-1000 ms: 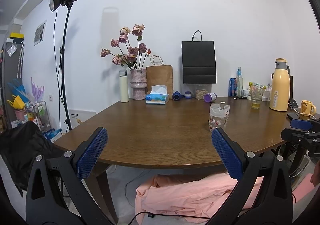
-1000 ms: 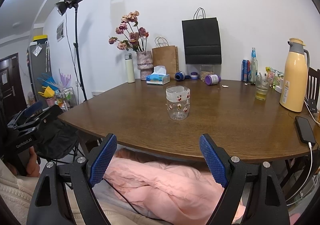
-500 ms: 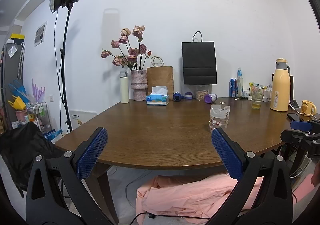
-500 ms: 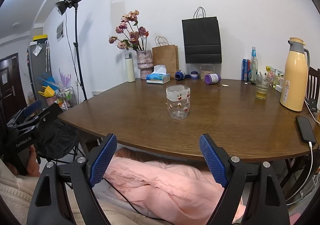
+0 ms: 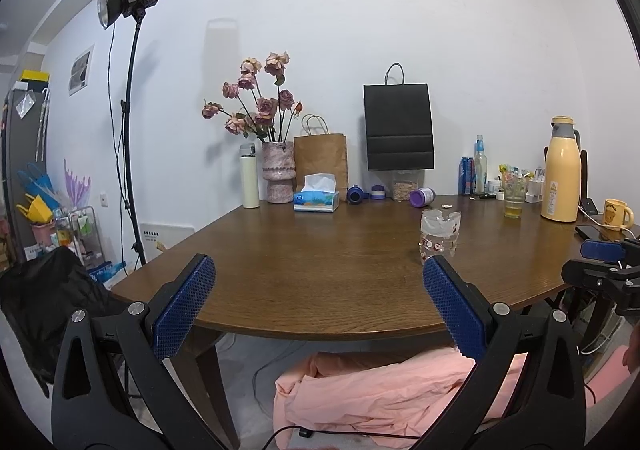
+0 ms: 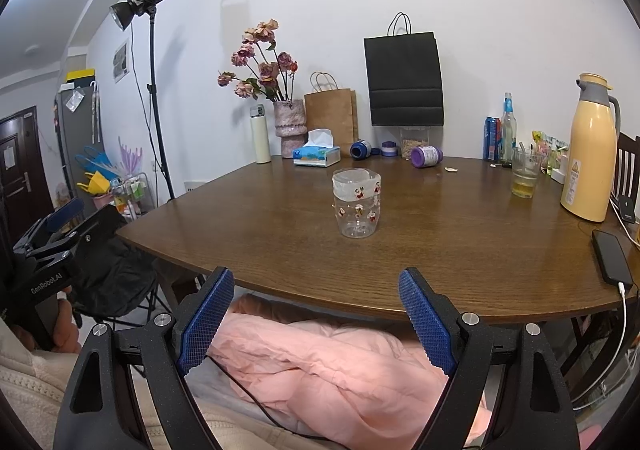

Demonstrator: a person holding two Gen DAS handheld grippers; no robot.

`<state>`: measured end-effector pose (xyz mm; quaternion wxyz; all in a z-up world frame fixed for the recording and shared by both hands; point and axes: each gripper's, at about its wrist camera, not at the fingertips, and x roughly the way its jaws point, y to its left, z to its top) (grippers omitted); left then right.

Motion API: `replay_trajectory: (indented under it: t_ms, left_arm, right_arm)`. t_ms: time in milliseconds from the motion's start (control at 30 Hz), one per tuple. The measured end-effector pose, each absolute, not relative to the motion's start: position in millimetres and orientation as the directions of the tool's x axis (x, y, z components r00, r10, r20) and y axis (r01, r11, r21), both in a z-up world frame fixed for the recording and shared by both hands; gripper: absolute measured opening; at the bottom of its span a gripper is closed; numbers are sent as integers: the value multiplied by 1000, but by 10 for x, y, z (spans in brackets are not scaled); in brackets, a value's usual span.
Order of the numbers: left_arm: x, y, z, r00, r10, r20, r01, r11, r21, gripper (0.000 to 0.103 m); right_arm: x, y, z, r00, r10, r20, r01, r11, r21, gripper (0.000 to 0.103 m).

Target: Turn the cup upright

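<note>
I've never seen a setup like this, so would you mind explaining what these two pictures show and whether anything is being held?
No robot arm here: a person holds a two-finger tool in each hand, each carrying a forward-looking fisheye camera. One picture looks along the left tool, the other along the right tool. Both are open, short of the table, holding nothing. On it stands the clear decorated cup, alone near the middle; whether it is upside down is hard to tell. A yellow thermos and tissue box sit farther back.
</note>
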<state>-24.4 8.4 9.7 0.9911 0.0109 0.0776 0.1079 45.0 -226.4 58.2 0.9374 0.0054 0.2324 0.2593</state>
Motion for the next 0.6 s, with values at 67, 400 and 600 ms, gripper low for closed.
replay_trajectory:
  t_ms: [67,400,600]
  left_arm:
    - [-238,78,97,965,214,-149,-210,977,47,103]
    - [-242,98,97,965,219,-142,-215,976,47,103]
    - [-248,113,89,966,216,-144,-212,976,47,103]
  right_arm:
    - [454,-2265,583,756,490,-433,-485,864,131,89]
    - [453,-2257,568,755,490,-436,-485,864,131,89]
    - [444,-2247,556,754,489,-438,-485,865,131,89]
